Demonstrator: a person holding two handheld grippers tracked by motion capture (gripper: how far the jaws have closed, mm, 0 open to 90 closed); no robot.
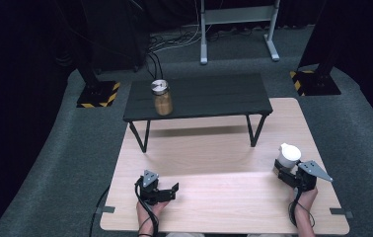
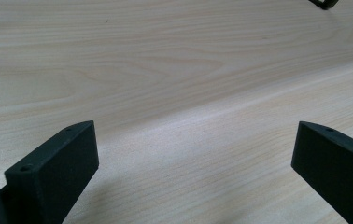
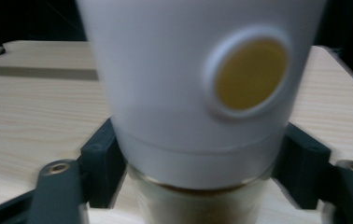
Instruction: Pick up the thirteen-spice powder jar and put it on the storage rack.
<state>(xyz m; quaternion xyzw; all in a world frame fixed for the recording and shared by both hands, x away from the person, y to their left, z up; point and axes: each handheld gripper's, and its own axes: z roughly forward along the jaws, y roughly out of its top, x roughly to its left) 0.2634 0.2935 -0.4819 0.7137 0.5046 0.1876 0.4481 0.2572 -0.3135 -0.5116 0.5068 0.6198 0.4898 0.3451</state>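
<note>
From the high view, your right gripper (image 1: 287, 170) sits at the right edge of the wooden table (image 1: 214, 197), closed around a white-capped jar (image 1: 288, 157) that stands there. Your left gripper (image 1: 170, 190) rests near the front edge on the left, well apart from it, with nothing between its jaws. Farther back a small black table (image 1: 199, 96) stands across the far part of the wooden one, and on its left end is a second jar (image 1: 162, 98) with a silver lid and brown contents.

In the left gripper view, your jaws stand wide apart over bare wood and hold nothing.

In the right gripper view, the white cap (image 3: 198, 84) with its round yellow spot (image 3: 250, 74) looms close, and your two jaws press on either side of the jar just where cap meets glass body (image 3: 202, 205). The jaws are closed onto it, so you have it held, though it seems not yet lifted.

You look to be at the grasp step. Next comes the lift: raise it straight up and keep it upright, since you grip near the top and the body hangs below. If it is bound for the black table, you need enough height to clear that edge, and a spot beside the silver-lidded jar, not touching it.
</note>
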